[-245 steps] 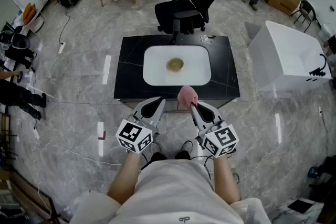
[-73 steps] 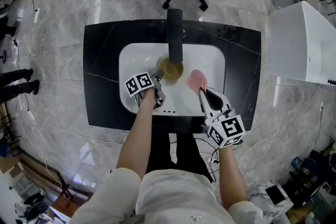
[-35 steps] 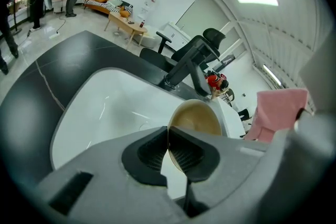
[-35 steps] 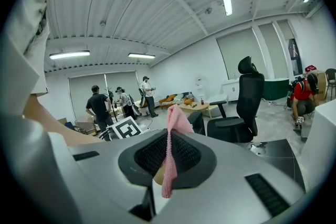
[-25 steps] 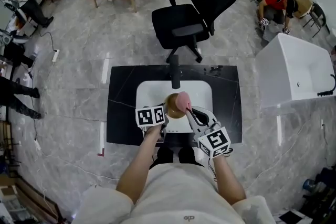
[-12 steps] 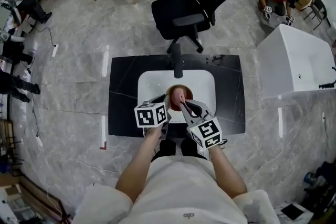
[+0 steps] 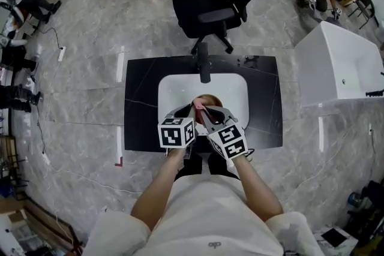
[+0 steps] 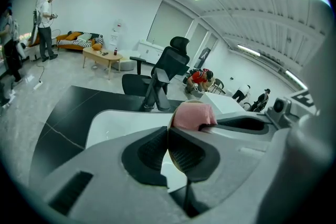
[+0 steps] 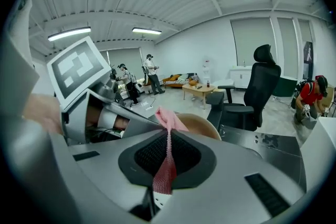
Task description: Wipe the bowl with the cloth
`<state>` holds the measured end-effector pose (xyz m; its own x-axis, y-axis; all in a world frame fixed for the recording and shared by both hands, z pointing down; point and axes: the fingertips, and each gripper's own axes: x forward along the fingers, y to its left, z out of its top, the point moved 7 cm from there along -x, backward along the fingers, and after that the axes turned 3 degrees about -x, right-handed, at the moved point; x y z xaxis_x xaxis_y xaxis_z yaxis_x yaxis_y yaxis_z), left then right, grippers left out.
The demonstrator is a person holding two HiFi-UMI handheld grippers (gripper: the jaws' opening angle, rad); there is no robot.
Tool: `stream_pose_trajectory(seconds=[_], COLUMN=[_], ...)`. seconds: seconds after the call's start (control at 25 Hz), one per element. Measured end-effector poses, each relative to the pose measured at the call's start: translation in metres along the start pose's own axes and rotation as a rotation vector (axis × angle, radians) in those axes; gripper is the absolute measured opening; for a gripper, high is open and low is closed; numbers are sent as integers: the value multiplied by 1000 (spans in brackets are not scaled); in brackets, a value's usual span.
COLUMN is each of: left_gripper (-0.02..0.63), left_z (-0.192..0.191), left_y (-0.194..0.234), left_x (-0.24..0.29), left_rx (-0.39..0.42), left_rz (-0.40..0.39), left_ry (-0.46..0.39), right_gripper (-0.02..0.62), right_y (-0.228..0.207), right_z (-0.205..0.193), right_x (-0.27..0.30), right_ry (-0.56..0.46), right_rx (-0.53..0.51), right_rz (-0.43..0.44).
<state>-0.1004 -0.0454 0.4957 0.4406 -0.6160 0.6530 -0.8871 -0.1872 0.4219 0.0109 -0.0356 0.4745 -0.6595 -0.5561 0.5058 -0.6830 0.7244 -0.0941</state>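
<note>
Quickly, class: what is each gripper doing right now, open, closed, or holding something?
Left gripper: closed on the rim of the bowl.
Right gripper: closed on the pink cloth.

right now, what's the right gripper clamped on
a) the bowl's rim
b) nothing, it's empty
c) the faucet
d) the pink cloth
D: in the right gripper view, the right gripper has its jaws closed on the pink cloth, which hangs between them, while the left gripper is the one pinching the bowl.
</note>
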Motion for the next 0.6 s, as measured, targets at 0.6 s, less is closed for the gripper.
stream_pose_trajectory(seconds=[0.6], left_gripper=[23], left_z=[-6], left_y=[-1], left_x=[7], left_rx=[79], left_rz=[36], left_ry=[13], right_gripper=[15], right_y=[-27], right_z=[3], right_x=[6], right_ry=[13], right_rx=[256], right_rz=[-135])
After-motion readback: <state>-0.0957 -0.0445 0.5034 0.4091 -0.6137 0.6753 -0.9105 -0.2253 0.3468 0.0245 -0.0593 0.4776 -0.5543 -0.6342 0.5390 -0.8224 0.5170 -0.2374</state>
